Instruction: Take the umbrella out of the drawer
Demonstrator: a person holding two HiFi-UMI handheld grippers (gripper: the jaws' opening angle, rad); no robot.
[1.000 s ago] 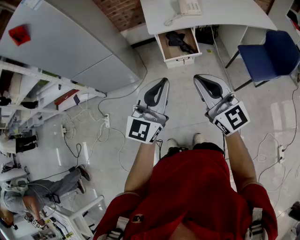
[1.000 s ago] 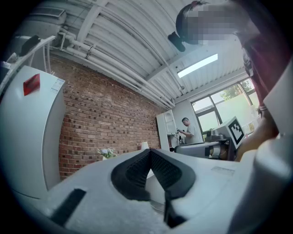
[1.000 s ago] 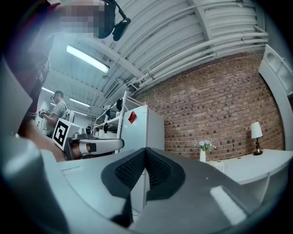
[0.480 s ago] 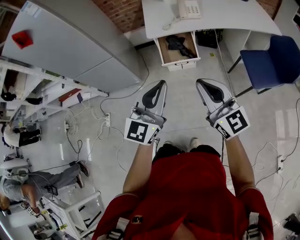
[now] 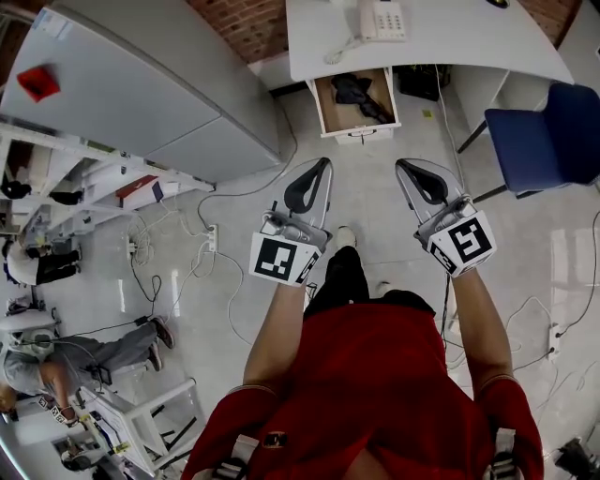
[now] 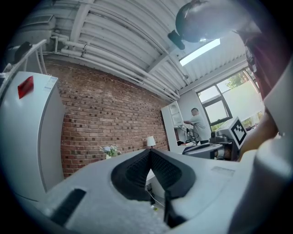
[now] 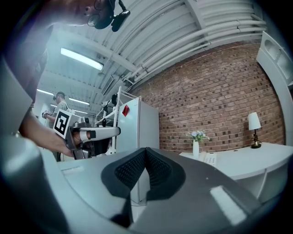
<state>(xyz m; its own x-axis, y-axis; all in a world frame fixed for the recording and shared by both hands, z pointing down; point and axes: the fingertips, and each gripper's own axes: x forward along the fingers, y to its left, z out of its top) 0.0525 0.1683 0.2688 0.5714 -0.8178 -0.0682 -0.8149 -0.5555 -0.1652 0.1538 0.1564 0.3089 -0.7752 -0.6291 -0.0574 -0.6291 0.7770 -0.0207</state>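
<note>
Umbrella (image 5: 359, 92), black and limp, lies in the boxy drawer (image 5: 362, 129); left gripper (image 5: 324, 163) and right gripper (image 5: 402, 166) closed, empty.

Ahead of me the desk (image 5: 450, 47) stands against the brick wall (image 5: 239, 23), with the telephone (image 5: 382, 17) on top of it. The drawer (image 5: 364, 128) stands pulled out below the desk's front edge, and the umbrella (image 5: 361, 91) lies inside it. The chair (image 5: 548, 131) sits to the drawer's right, the refrigerator (image 5: 141, 94) well to its left. My left gripper (image 5: 325, 163) and right gripper (image 5: 401, 166) hang side by side, apart from each other and well short of the drawer. A power strip (image 5: 213, 239) lies on the floor left of the left gripper.
</note>
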